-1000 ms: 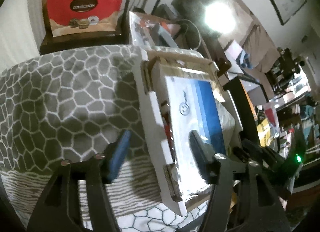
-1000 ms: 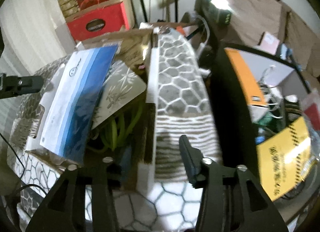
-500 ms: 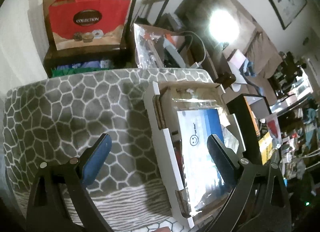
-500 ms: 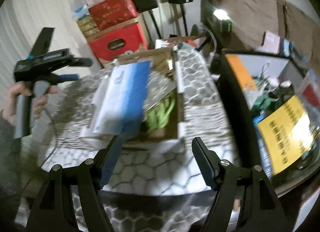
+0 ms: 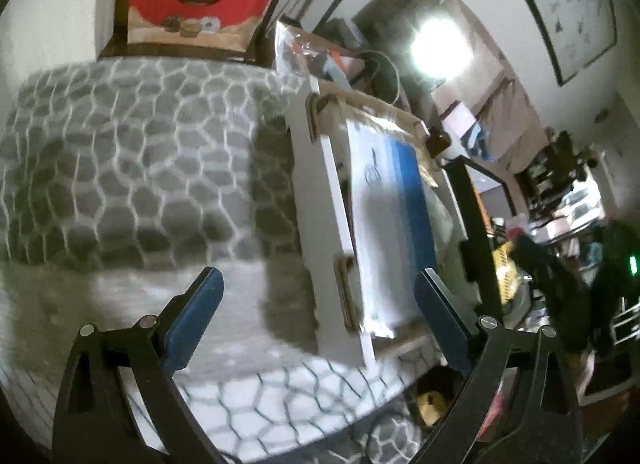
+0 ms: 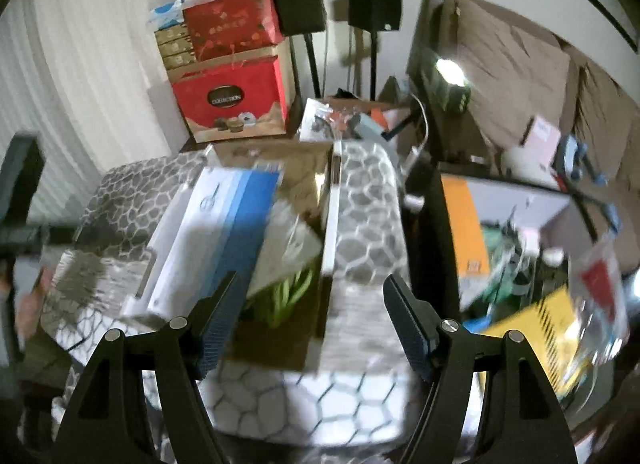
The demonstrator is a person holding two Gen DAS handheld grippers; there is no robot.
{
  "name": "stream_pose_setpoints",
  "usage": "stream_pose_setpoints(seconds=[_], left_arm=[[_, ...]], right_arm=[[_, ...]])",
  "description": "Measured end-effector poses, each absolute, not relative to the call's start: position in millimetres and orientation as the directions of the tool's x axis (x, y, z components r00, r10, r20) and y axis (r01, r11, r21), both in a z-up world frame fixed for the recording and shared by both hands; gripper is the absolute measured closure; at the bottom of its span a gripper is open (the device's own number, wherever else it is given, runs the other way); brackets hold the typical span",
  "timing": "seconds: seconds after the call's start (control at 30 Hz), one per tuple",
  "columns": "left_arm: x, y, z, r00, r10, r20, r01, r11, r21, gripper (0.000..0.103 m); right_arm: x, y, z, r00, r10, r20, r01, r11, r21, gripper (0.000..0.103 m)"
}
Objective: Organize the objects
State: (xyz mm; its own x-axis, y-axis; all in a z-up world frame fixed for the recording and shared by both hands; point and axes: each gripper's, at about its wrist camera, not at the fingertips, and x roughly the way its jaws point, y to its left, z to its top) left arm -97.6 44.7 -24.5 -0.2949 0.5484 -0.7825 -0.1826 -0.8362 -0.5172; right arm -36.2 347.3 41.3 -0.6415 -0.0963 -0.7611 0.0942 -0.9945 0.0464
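Observation:
An open cardboard box [image 5: 320, 200] with white outer walls sits on a grey honeycomb-patterned cloth [image 5: 120, 164]. A flat blue-and-white package [image 5: 392, 204] lies on top of its contents. My left gripper [image 5: 318, 304] hovers over the box's left wall, open wide with nothing between its blue pads. From the right wrist view, the box [image 6: 332, 224] also holds a white patterned packet [image 6: 288, 244] and green stems [image 6: 292, 292] beside the blue-and-white package [image 6: 224, 232]. My right gripper [image 6: 316, 316] hangs above the box's near end, open and holding nothing.
Red gift boxes [image 6: 232, 100] are stacked against the back wall beside two black speakers [image 6: 374, 0] on stands. A dark side table [image 6: 520, 224] cluttered with an orange book and a yellow booklet stands to the right. A person's hand [image 6: 28, 304] shows at the left edge.
Both grippers have opened wider. The right one rose from straddling the box's wall to a higher look over the box. The left one came off the blue-and-white package and shifted sideways.

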Motion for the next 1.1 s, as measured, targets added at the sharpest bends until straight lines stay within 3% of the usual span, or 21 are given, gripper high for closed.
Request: stream_pose_setpoints(seconds=[0.3,0.4,0.5,0.87,1.0,1.1], left_arm=[[-49.8,58.3,-32.9,-0.287,0.619,-0.731,-0.147,-0.782,-0.605,0.007],[-42.7,66.7,-38.0,-0.285,0.634,-0.719,-0.139,-0.769,-0.624,0.009],[-36.1,72.5,-46.4,-0.258,0.666,-0.699,-0.107,-0.739,-0.665,0.015],[-37.0,83.2,-76.8,-0.214,0.733,-0.646,-0.027,-0.665,-0.746,0.016],[-41.5,82.5,-83.5,-0.222,0.751,-0.622,0.003,-0.637,-0.771,0.016],[-42.4,83.9,-87.1,-0.212,0.767,-0.605,0.014,-0.617,-0.787,0.015]], right_arm=[[-115.9,350.4,42.8,-0.639,-0.015,-0.769,0.148,-0.984,-0.103,0.033],[-148.5,353.6,32.4,-0.613,-0.011,-0.790,0.171,-0.978,-0.120,0.040],[-176.4,354.2,26.1,-0.594,-0.046,-0.804,0.209,-0.973,-0.099,0.043],[-248.1,354.0,-4.3,-0.515,-0.121,-0.848,0.266,-0.964,-0.024,0.053],[-257.7,362.2,-12.0,-0.474,-0.197,-0.858,0.277,-0.959,0.067,0.054],[-258.8,366.5,-14.6,-0.448,-0.248,-0.859,0.286,-0.950,0.125,0.064]])
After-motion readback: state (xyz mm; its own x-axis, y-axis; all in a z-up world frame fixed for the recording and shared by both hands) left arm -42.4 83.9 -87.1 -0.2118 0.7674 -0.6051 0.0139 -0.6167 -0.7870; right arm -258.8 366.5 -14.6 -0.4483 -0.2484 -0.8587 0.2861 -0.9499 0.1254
